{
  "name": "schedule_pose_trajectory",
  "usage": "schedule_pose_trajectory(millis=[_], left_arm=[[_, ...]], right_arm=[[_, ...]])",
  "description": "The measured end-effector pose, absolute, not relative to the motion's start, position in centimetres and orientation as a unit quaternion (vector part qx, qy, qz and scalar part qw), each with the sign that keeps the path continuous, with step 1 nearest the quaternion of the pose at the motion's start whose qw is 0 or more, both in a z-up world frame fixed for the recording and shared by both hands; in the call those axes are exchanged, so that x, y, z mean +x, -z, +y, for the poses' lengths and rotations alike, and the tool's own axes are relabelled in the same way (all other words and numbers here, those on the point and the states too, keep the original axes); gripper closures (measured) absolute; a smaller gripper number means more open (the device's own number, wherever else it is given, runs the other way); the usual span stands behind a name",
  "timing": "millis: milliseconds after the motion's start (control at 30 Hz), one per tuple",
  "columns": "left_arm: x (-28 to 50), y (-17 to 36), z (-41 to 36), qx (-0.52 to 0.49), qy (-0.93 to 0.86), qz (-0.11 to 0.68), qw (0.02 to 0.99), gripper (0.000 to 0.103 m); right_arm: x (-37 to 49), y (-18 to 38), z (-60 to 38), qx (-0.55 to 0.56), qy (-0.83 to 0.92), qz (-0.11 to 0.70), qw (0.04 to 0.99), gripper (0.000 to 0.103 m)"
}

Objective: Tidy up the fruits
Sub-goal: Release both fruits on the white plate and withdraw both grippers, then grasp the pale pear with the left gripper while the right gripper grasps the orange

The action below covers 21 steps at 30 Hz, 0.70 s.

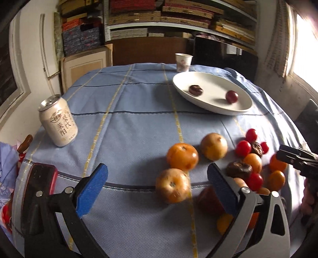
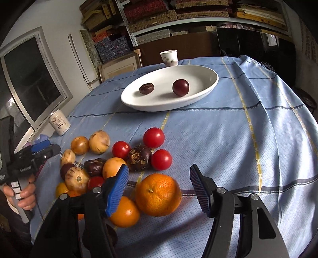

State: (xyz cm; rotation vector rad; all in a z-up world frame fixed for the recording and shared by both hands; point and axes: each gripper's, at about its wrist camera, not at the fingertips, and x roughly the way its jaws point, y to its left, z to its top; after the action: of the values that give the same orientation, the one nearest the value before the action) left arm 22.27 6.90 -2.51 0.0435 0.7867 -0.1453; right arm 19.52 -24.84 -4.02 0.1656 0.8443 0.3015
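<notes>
Fruits [image 2: 157,195] on blue-clothed table [image 2: 248,139], shelves [image 2: 178,13] behind; both grippers' fingers [image 1: 93,190] spread, empty.

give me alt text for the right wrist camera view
The open right hand-held gripper hovers over a large orange in a pile of fruit on a blue tablecloth. Behind, a white oval dish holds two dark fruits.

Matt woven cloth [image 2: 228,127]; glossy plate [image 2: 202,93], perhaps ceramic; shiny metal can [image 1: 57,121]; dimpled orange [image 2: 159,194].
</notes>
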Motion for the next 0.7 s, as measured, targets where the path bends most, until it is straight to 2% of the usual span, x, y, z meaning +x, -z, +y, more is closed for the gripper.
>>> schedule_pose_trajectory(millis=[333, 500, 700], left_arm=[[22.1, 2.4, 6.7, 0.009, 0.089, 0.379, 0.921, 0.005], [22.6, 2.7, 6.9, 0.001, 0.090, 0.390, 0.916, 0.005], [22.9, 3.0, 6.9, -0.003, 0.094, 0.397, 0.913, 0.005]], right_arm=[[19.7, 4.6, -24.2, 0.070, -0.150, 0.424, 0.890, 0.039], [19.8, 5.2, -24.0, 0.064, -0.147, 0.443, 0.882, 0.050], [19.4, 5.3, -23.9, 0.065, -0.152, 0.445, 0.880, 0.054]])
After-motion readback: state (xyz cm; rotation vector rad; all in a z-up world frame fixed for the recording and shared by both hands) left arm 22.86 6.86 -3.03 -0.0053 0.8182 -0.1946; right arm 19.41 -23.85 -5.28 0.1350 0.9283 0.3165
